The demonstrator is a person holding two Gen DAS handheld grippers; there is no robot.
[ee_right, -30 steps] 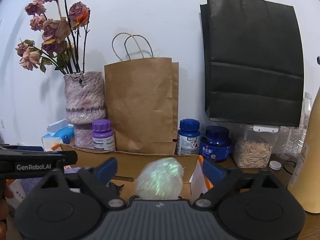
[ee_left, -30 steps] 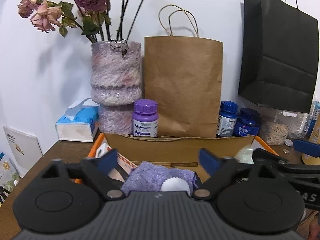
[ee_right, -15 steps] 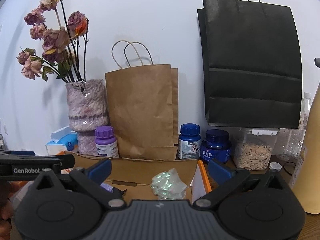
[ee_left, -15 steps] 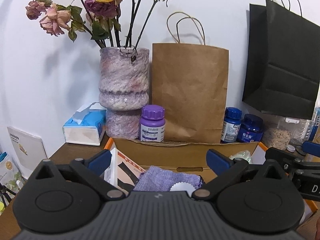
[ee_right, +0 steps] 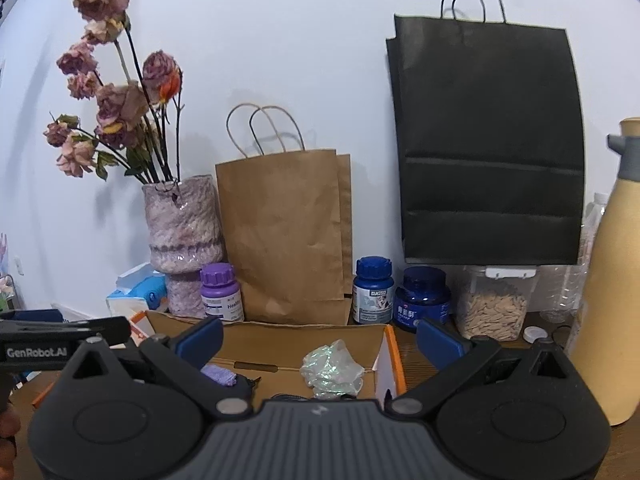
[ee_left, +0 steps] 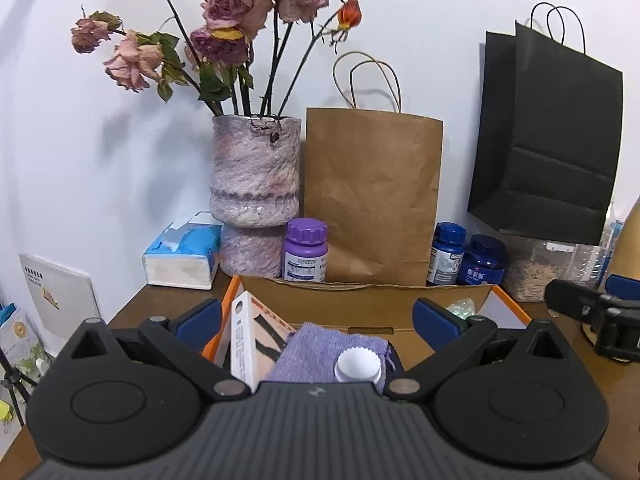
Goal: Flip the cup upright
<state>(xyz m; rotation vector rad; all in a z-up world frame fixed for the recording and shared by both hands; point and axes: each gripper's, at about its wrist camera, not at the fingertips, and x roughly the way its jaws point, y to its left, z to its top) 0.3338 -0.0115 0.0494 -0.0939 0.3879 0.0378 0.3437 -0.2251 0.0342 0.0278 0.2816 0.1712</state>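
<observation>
No plain cup shows in either view. The closest thing is a crumpled iridescent plastic piece (ee_right: 332,368) lying in the open cardboard box (ee_right: 296,336); whether it is the cup I cannot tell. My right gripper (ee_right: 319,336) hovers open above and in front of it, with nothing between its blue pads (ee_right: 200,334). My left gripper (ee_left: 318,316) is open too, over the box's left half, above a purple cloth pouch (ee_left: 320,352) and a white ribbed cap (ee_left: 357,365). In the left wrist view only a sliver of the iridescent piece (ee_left: 460,307) peeks past the right finger.
Behind the box stand a pink vase with dried roses (ee_left: 256,184), a brown paper bag (ee_left: 372,196), a black bag (ee_right: 488,152), a purple bottle (ee_left: 306,250), two blue bottles (ee_right: 374,290), a seed jar (ee_right: 496,304) and a tissue box (ee_left: 184,256). A tan flask (ee_right: 612,272) stands at the right.
Both grippers have lifted and drawn back from the box, still open. The iridescent piece, large between the right fingers a second ago, now sits smaller and farther away.
</observation>
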